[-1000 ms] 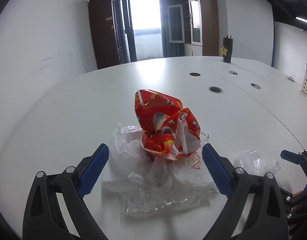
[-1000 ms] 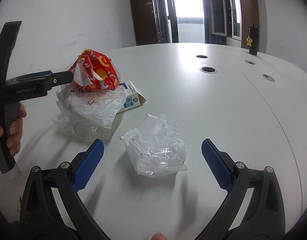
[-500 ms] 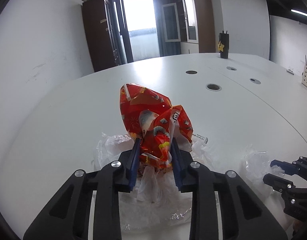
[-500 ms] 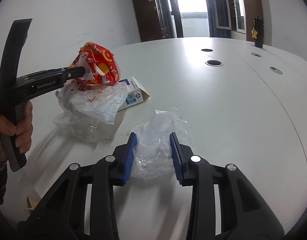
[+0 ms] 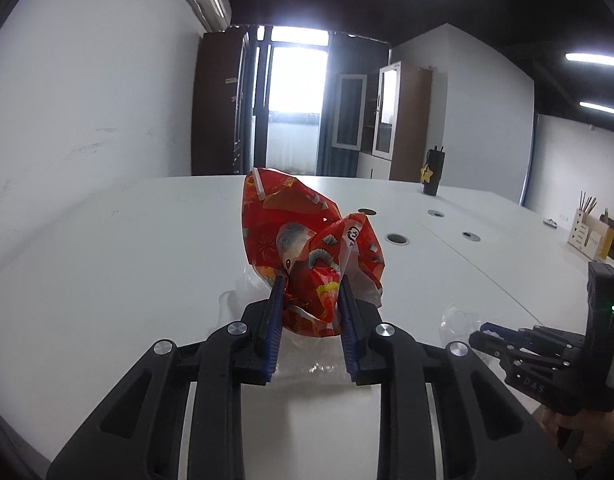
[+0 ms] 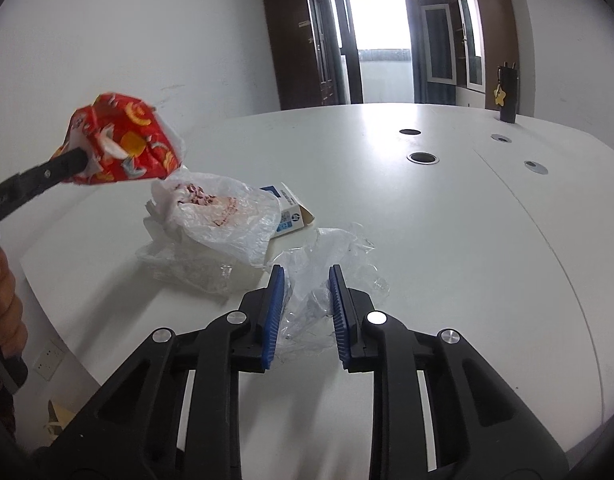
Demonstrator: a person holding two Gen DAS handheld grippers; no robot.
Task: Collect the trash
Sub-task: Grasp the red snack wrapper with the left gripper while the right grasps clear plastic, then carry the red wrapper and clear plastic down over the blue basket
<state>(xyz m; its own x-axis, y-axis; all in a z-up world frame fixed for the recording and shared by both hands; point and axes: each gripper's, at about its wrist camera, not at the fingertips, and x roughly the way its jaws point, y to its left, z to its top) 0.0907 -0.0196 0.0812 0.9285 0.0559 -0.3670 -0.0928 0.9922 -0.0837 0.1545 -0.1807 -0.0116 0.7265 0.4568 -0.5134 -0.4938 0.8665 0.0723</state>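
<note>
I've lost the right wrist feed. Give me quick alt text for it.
The right gripper is shut on a crumpled clear wrapper on the white table. At upper left, the left gripper holds a red snack bag in the air above a pile of plastic bags, with a small blue and white box just behind the pile.

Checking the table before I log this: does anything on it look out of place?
Yes. A small blue-and-white carton lies tipped with its flap open, half under a crumpled white plastic bag; loose clear wrap is strewn beside them.
</note>
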